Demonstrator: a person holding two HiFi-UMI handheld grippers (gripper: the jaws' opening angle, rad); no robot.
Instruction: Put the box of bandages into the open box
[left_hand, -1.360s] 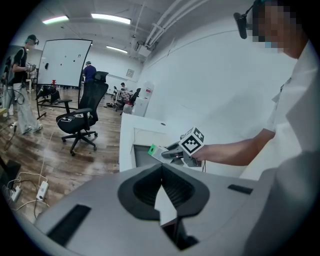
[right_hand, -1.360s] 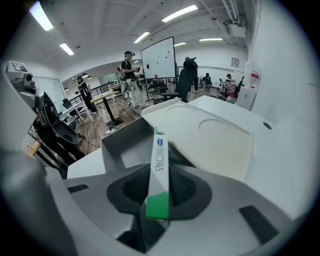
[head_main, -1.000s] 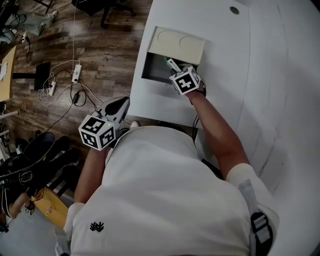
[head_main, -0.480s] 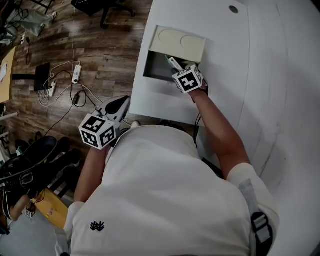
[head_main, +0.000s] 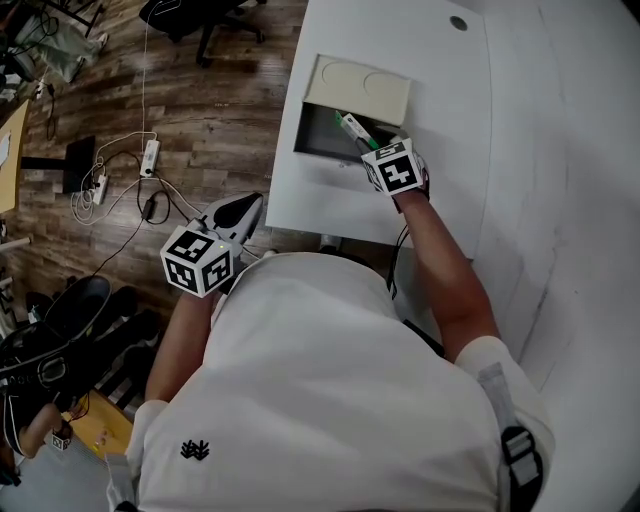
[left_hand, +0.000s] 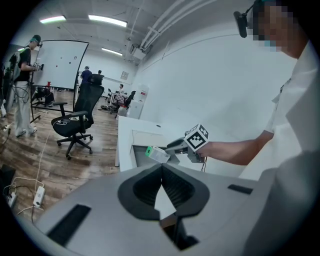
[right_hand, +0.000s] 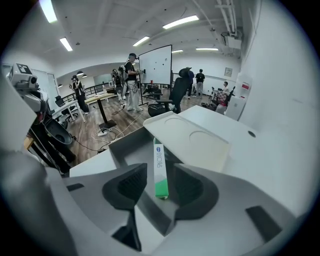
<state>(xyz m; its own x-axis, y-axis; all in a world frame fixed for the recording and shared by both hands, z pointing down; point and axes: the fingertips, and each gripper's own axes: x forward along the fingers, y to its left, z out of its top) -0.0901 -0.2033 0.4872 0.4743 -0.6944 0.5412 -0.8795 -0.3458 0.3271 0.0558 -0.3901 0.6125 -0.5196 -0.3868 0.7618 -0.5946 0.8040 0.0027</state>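
Jaws opening, the right gripper (right_hand: 160, 189) stands with clear gaps either side of the box of bandages (right_hand: 159, 167), whose green end sits between the pads without being pressed. The left gripper (left_hand: 161, 172) has its jaws closed together on nothing and hangs off the near edge of the bench, over the wood floor (head_main: 215, 100).

The white bench (head_main: 440, 90) is bare and broad to the right of the open box (head_main: 301, 150), which sits at the bench's left edge with its pale lid (head_main: 357, 88) folded back. The box of bandages tilts over the grey cavity, its far end down inside; whether it touches bottom cannot be told. Beyond lie cables (head_main: 135, 185), an office chair (left_hand: 75, 122), a whiteboard (right_hand: 155, 64) and standing people.
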